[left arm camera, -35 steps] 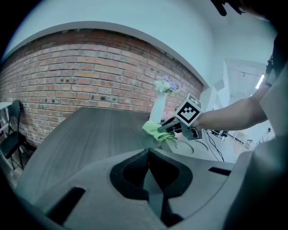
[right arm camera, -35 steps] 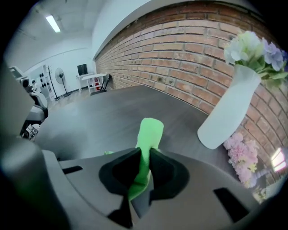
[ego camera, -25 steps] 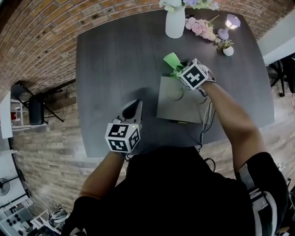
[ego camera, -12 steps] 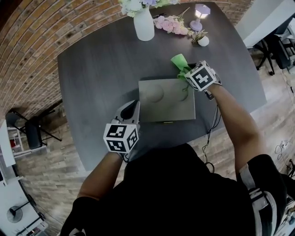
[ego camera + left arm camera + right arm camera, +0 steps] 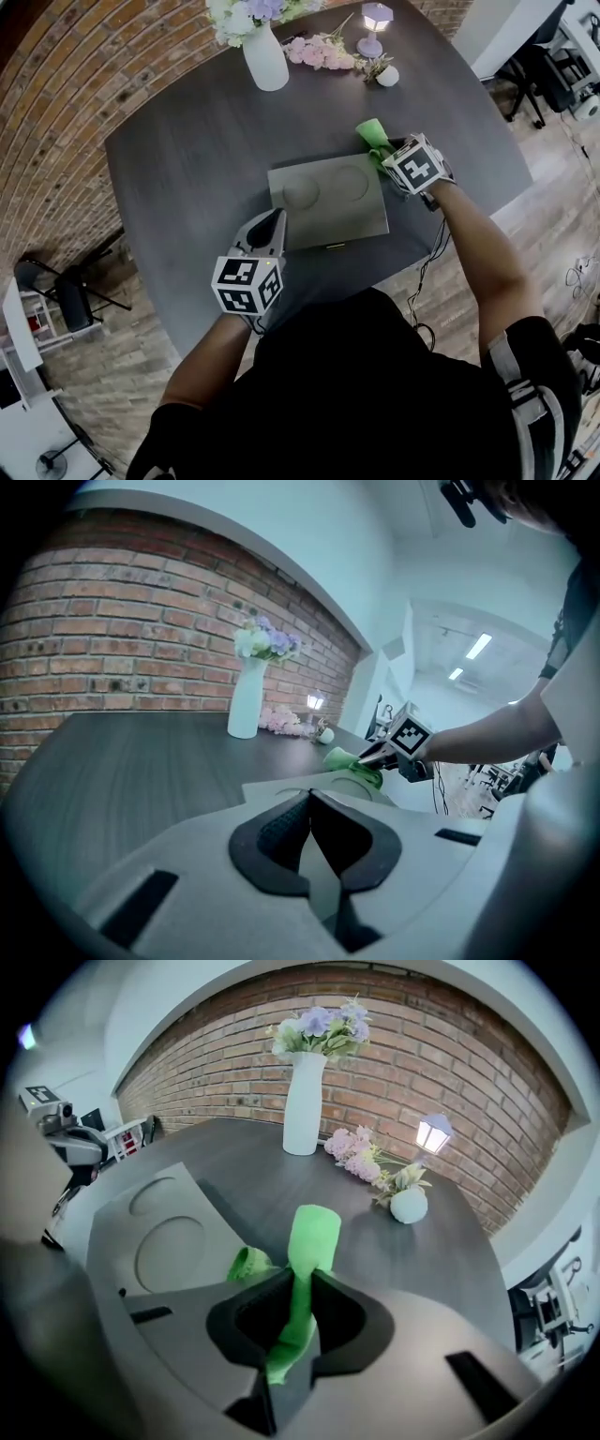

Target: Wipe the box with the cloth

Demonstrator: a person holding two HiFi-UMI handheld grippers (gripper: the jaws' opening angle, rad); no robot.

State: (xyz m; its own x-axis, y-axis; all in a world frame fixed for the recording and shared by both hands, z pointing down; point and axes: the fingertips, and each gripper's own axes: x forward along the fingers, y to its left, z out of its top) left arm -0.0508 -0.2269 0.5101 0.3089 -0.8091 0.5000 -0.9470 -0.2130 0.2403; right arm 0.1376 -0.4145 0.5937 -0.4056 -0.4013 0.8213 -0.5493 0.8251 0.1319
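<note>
A flat grey box with two round dents in its lid lies on the dark table. My right gripper is shut on a green cloth at the box's far right corner. In the right gripper view the cloth stands up between the jaws, with the box to the left below. My left gripper hovers just off the box's near left corner, shut and empty. In the left gripper view its jaws meet, and the cloth shows beyond the box.
At the table's far side stand a white vase of flowers, loose pink flowers, a small lamp and a little white pot. A brick wall lies beyond. The table's near edge runs just behind the box.
My right gripper has drawn the cloth rightward along the box's far edge to its right corner. The left gripper has stayed by the near left corner. The head view has shifted.
</note>
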